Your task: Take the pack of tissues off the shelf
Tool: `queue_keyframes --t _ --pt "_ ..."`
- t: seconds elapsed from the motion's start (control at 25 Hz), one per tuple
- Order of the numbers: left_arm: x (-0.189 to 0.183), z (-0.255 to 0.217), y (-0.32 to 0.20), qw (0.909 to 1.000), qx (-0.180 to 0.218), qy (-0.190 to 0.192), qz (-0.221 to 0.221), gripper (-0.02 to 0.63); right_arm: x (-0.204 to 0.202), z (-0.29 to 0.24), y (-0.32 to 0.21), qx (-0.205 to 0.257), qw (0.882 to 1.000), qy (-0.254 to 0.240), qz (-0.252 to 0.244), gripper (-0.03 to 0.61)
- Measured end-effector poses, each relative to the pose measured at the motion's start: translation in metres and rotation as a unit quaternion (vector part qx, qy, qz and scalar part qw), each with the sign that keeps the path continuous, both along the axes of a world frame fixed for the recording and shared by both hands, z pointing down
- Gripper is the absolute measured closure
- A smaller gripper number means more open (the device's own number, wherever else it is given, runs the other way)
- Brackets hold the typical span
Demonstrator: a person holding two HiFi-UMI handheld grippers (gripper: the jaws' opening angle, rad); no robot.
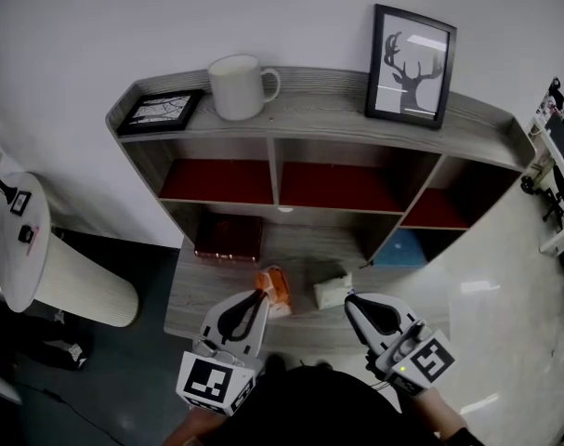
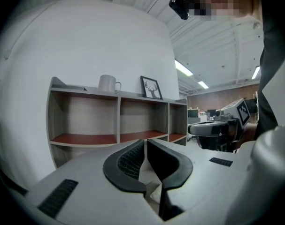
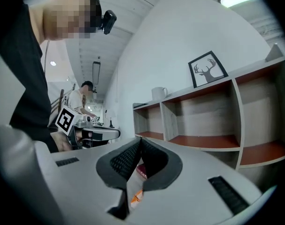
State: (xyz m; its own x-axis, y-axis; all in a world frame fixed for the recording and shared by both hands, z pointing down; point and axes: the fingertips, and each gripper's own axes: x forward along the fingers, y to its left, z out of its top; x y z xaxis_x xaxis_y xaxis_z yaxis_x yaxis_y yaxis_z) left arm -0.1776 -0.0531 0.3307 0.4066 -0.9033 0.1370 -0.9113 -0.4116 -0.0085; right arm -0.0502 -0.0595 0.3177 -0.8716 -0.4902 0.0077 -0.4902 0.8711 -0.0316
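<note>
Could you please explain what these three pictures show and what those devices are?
A person, not a robot, holds a two-jaw tool in each hand. The head view looks down from a camera on the person's head, showing the left tool and right tool. The other two pictures come from cameras riding on each tool, looking along its jaws. Both have jaws together, holding nothing. The grey shelf unit carries a mug and a deer picture on top; on its lower board lie a dark red box, an orange and white packet and a small white pack.
</note>
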Motion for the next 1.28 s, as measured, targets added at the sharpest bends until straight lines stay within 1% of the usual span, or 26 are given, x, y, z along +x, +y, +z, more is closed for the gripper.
queue_keyframes --t 0.12,0.24,0.32,0.64,1.28 --pt "0.002 0.002 -0.004 1.0000 -0.003 0.005 0.003 0.584 -0.002 0.000 0.002 0.005 1.000 -0.007 -0.006 0.561" --pt "0.004 0.003 -0.008 0.9999 -0.009 0.005 0.007 0.584 -0.003 0.006 0.000 -0.009 1.000 -0.009 -0.006 0.561" --pt "0.005 0.004 -0.010 0.9999 -0.012 0.007 0.009 0.584 -0.004 0.010 -0.001 -0.017 1.000 -0.006 -0.006 0.561" --pt "0.006 0.011 -0.011 0.9996 -0.027 0.004 0.010 0.584 -0.006 0.019 -0.004 -0.024 1.000 0.009 -0.004 0.561" --pt "0.011 0.016 -0.005 0.9994 -0.033 0.001 0.007 0.584 0.005 0.024 -0.001 -0.031 0.999 0.012 0.001 0.561"
